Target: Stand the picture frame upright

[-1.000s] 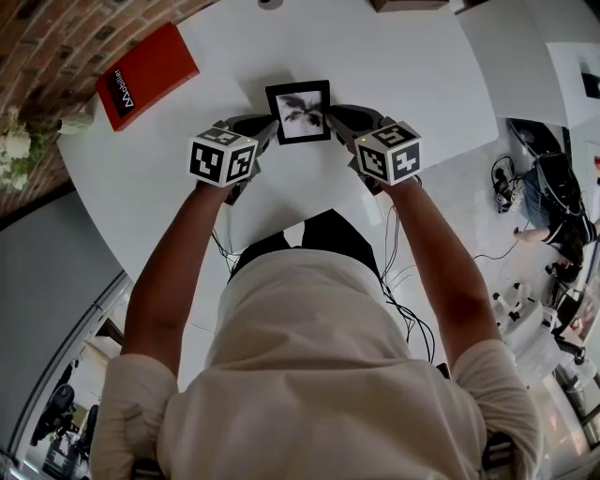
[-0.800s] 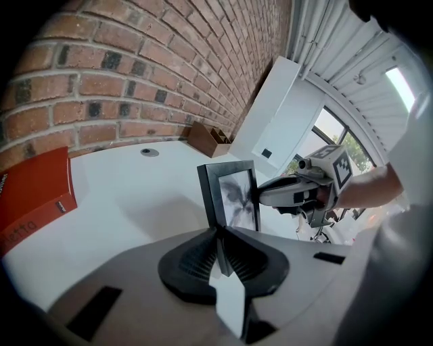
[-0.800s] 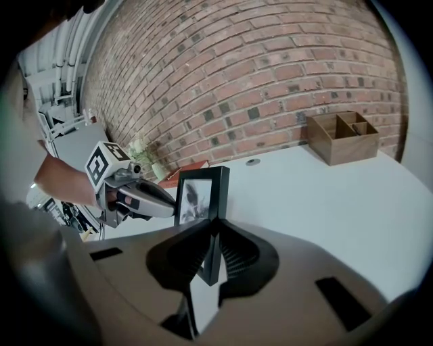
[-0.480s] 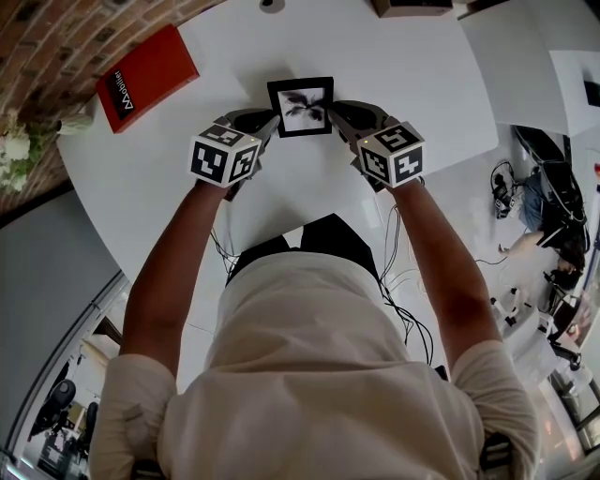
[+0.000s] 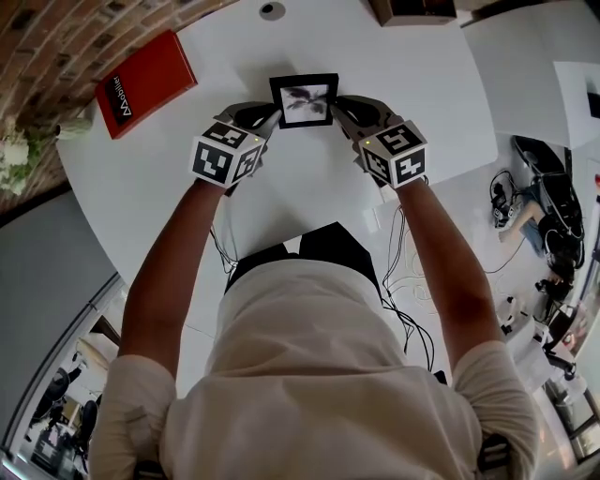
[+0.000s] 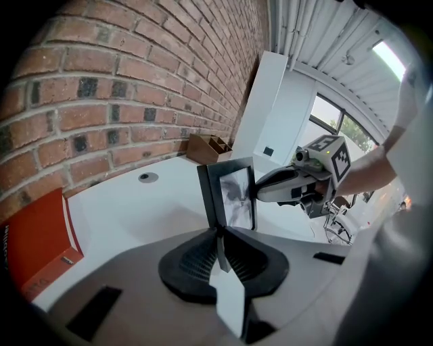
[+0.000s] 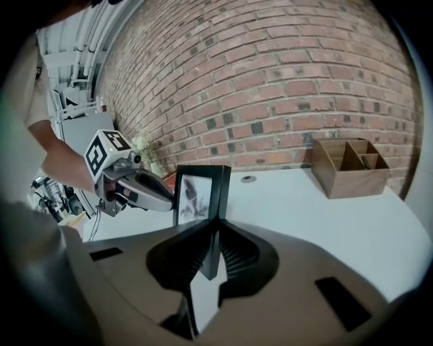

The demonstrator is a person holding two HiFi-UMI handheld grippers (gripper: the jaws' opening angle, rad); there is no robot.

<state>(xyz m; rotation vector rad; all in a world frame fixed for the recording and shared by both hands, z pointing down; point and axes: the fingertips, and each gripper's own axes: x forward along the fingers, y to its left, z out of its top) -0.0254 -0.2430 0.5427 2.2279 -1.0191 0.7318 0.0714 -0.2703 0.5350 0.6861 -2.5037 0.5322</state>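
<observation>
Both grippers hold a small black picture frame (image 5: 304,100) with a grey print above the white table (image 5: 422,84), its front tipped toward me. My left gripper (image 5: 266,116) is shut on the frame's left edge and my right gripper (image 5: 341,109) on its right edge. In the left gripper view the frame (image 6: 233,196) stands upright, its edge pinched between my left gripper's (image 6: 220,233) jaws, with the other gripper (image 6: 298,184) at its far side. In the right gripper view the frame (image 7: 199,192) stands upright too, clamped in my right gripper (image 7: 215,231).
A red book (image 5: 145,77) lies at the table's left. A wooden box (image 7: 348,165) sits at the far edge by the brick wall (image 7: 270,81), near a round cable hole (image 5: 272,10). White flowers (image 5: 14,145) stand off the table's left side.
Both grippers have carried the frame farther from me across the table. The frame has tipped more upright and looks shorter from above.
</observation>
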